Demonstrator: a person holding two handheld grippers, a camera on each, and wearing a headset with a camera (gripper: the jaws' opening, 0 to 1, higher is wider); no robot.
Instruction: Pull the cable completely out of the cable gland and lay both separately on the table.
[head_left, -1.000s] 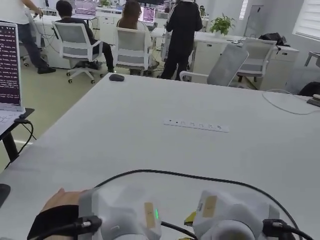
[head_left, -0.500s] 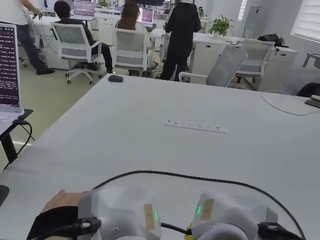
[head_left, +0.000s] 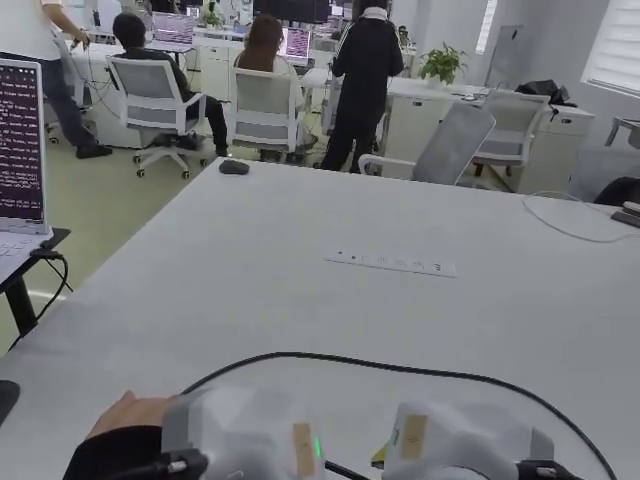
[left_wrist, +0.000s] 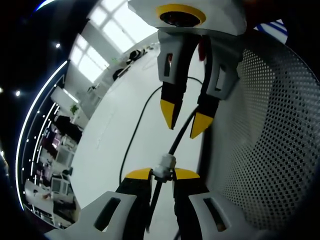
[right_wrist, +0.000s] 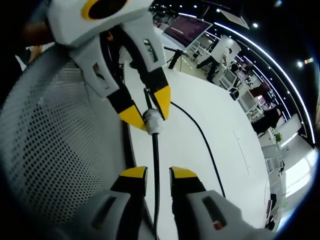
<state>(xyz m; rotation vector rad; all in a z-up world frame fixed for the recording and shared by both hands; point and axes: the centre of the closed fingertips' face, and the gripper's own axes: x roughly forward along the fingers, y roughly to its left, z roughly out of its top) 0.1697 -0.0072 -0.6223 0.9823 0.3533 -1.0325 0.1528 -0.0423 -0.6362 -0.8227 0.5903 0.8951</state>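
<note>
Left gripper (left_wrist: 162, 174): rises from the bottom edge, yellow tips closed on the gland.
Gland (left_wrist: 165, 163): small, white, pinched between those tips.
Cable (left_wrist: 180, 134): black, leaves the gland and runs up between the right gripper's jaws; a further stretch curves away over the counter.
Right gripper (left_wrist: 184, 117): reaches in from the top, yellow tips apart, the cable close by one tip.
Counter (left_wrist: 107, 142): white, stretching away toward bright windows.
Mesh panel (left_wrist: 262, 130): white, perforated, on the right.
</note>
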